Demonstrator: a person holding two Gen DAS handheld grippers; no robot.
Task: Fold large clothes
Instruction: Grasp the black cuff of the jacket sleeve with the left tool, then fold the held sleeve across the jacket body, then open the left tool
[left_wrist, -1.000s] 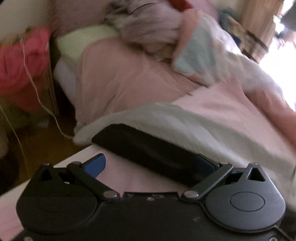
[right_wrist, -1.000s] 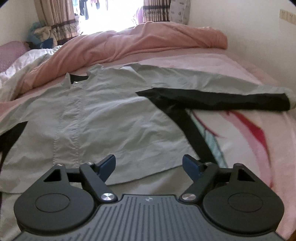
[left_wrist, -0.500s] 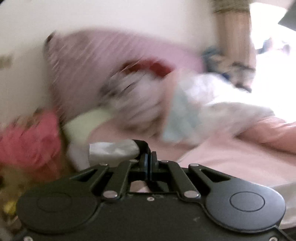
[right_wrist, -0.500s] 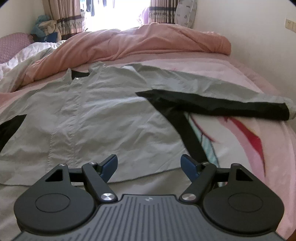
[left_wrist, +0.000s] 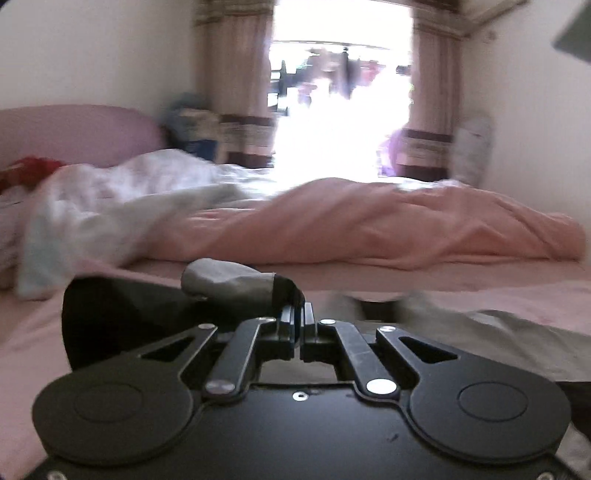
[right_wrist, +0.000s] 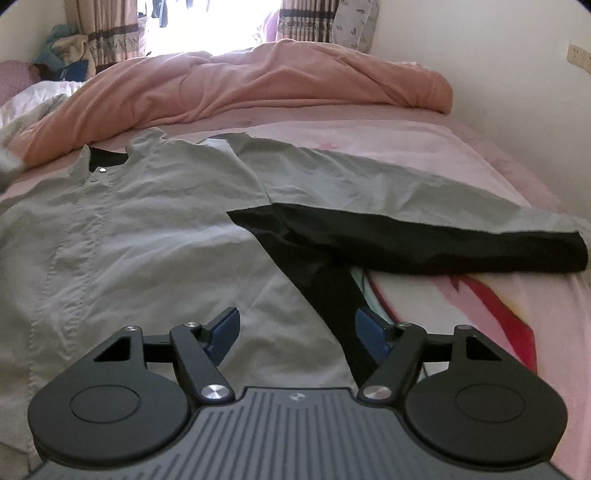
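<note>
Grey-and-black jacket (right_wrist: 155, 240), no readable label: left gripper (left_wrist: 298, 314) pinches its cuff, right gripper (right_wrist: 295, 332) jaws wide, closing.

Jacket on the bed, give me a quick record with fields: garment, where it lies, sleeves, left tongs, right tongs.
garment: grey and black jacket, front up, collar toward the window
surface: pink bed sheet, a pink duvet bunched beyond it
right sleeve: stretched out flat toward the wall
left sleeve: cuff lifted off the bed
left tongs: shut on the cuff
right tongs: open, just been closing a little, nothing pinched, over the hem
</note>
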